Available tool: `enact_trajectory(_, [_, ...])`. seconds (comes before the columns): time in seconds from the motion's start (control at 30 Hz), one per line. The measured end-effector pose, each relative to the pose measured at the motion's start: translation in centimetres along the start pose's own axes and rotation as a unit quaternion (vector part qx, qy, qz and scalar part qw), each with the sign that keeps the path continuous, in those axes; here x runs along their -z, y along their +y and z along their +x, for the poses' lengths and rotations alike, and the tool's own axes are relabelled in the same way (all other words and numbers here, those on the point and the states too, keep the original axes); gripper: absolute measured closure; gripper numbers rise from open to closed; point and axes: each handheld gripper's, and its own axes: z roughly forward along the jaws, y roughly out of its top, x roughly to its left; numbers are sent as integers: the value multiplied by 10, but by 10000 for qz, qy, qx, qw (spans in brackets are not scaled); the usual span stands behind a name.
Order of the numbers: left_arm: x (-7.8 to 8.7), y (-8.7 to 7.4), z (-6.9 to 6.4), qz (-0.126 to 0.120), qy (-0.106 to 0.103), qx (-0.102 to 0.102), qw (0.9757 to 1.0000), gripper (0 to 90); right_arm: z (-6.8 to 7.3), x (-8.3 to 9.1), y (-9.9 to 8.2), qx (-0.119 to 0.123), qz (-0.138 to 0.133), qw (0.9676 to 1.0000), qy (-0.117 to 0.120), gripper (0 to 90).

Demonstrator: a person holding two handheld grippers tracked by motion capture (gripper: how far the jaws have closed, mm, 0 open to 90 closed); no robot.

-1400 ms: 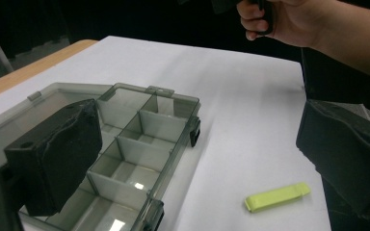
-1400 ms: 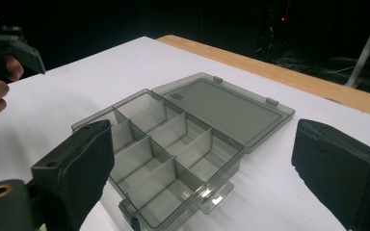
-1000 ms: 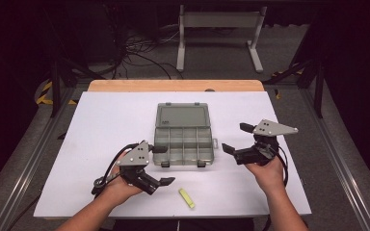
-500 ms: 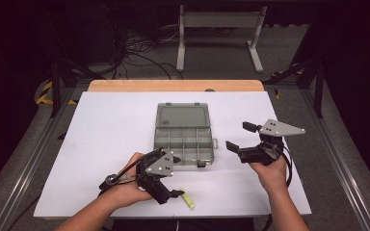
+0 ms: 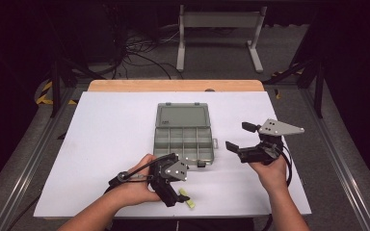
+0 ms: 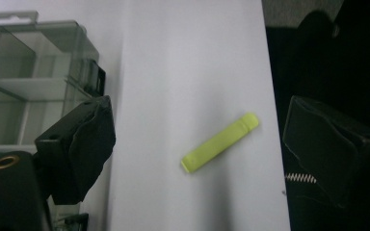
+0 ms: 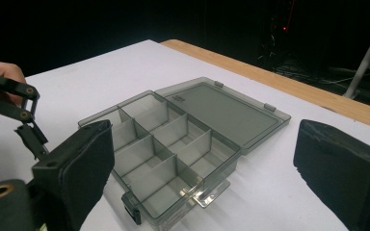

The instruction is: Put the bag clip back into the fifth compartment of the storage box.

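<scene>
The stick [image 6: 220, 142], small and yellow-green, lies at centre frame between the wide-open jaws of the left gripper [image 6: 197, 149], near the box [image 5: 185, 136]. It is judged light, stiff, best pinched mid-length. The right gripper [image 5: 243, 138] is held open, empty.

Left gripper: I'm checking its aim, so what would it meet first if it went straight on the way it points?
Probably the yellow-green stick on the white table, lying between the open left gripper's jaws; depth is uncertain.

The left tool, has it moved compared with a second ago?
Yes. The left tool has swung right and toward the table's near edge, away from the compartment box, and now sits open over the yellow-green stick.
</scene>
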Motion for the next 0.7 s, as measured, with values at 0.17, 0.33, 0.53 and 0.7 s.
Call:
enact_trajectory(0.17, [-4, -1, 1, 138, -110, 2, 9998, 120, 1, -3, 0, 24, 73, 10000, 26, 75])
enact_trajectory(0.33, [-7, -2, 1, 199, -188, -8, 9996, 119, 0, -3, -1, -11, 75, 10000, 52, 75])
enact_trajectory(0.53, [-9, -4, 0, 87, -430, -38, 9990, 124, -1, -2, -1, -30, 27, 10000, 61, 75])
enact_trajectory(0.7, [-12, -7, 0, 123, -508, -33, 9986, 142, -1, -1, -1, -44, 14, 10000, 75, 75])
